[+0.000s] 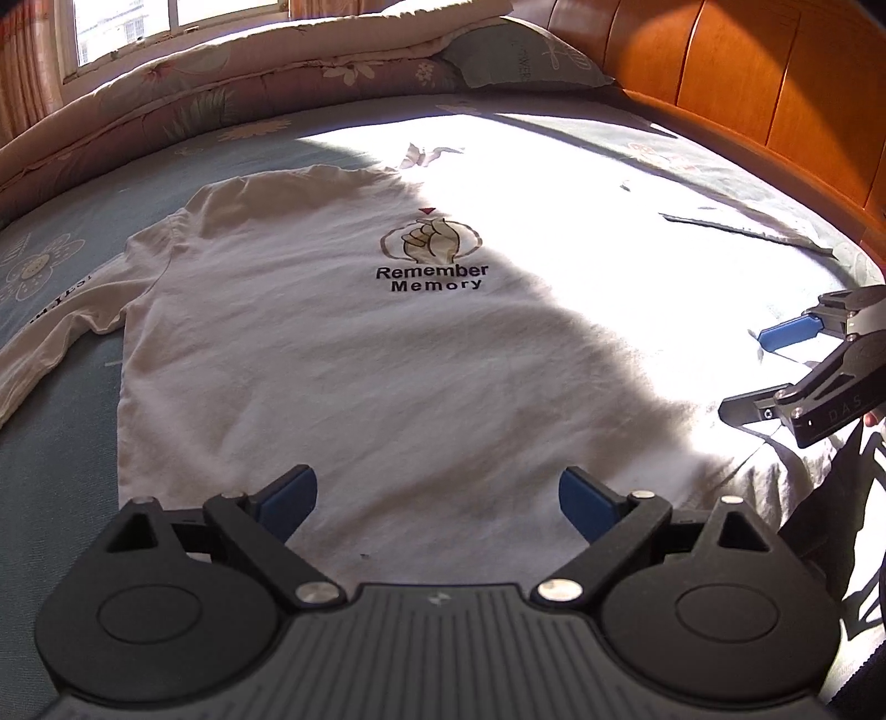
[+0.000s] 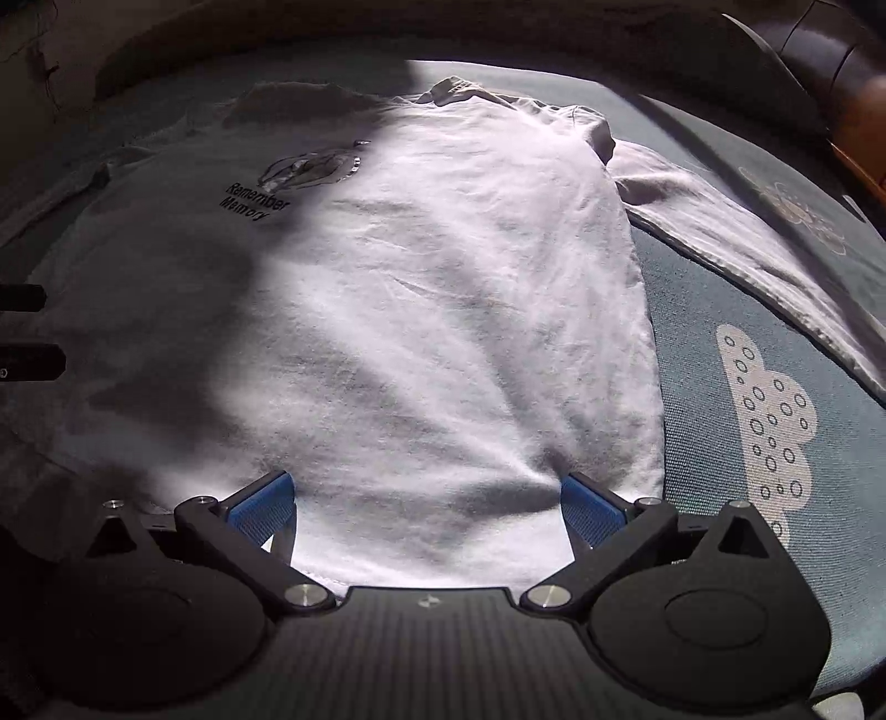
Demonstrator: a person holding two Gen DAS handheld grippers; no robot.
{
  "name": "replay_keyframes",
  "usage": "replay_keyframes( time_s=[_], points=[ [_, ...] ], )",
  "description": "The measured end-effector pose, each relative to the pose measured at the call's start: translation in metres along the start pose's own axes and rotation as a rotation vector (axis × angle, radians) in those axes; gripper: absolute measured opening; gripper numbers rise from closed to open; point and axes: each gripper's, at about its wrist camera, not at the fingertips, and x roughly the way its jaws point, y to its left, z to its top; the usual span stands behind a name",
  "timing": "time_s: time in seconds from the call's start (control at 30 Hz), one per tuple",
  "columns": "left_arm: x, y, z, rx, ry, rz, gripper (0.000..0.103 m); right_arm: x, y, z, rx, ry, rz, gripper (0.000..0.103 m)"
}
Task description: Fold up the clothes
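A white long-sleeved shirt (image 1: pixel 360 360) lies face up and spread flat on the bed, with a "Remember Memory" print (image 1: pixel 432 260) on its chest. One sleeve (image 1: pixel 55 332) stretches off to the left. My left gripper (image 1: pixel 437 487) hovers open over the hem, with only flat cloth below it. My right gripper (image 1: pixel 767 371) shows at the right edge, open as well. In the right wrist view the shirt (image 2: pixel 443 304) fills the frame, and my right gripper (image 2: pixel 429 493) stands open over the hem near its right side; the cloth puckers at the right pad. The left gripper (image 2: pixel 27 329) is a dark shape at the left edge.
The blue flower-patterned sheet (image 1: pixel 55 443) (image 2: pixel 720 332) surrounds the shirt. A folded quilt (image 1: pixel 249 72) and a pillow (image 1: pixel 526 55) lie at the far side below a window (image 1: pixel 166 22). A wooden headboard (image 1: pixel 747 72) runs along the right. Strong sun and shadow cross the shirt.
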Motion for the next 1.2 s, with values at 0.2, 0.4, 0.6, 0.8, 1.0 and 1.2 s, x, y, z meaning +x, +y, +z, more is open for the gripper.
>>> replay_keyframes(
  time_s=[0.2, 0.4, 0.6, 0.8, 1.0, 1.2],
  points=[
    [0.010, -0.009, -0.011, -0.011, 0.033, 0.009, 0.098, -0.002, 0.001, -0.007, -0.002, -0.047, -0.002, 0.103],
    [0.009, -0.020, 0.005, 0.026, 0.079, 0.039, 0.098, -0.004, 0.001, -0.014, 0.002, -0.097, -0.005, 0.103],
    [0.007, -0.054, 0.020, 0.162, 0.045, 0.028, 0.099, -0.006, 0.001, -0.021, -0.021, -0.143, 0.005, 0.103],
    [0.001, -0.040, -0.006, 0.037, 0.119, -0.027, 0.099, -0.017, 0.001, -0.027, -0.056, -0.100, 0.017, 0.103],
    [-0.021, -0.026, 0.004, 0.056, 0.064, 0.003, 0.099, -0.047, 0.019, -0.025, -0.185, -0.108, 0.070, 0.103],
    [0.007, -0.020, 0.008, -0.021, 0.077, 0.015, 0.099, -0.013, 0.053, -0.010, -0.195, -0.092, 0.175, 0.103]
  ],
)
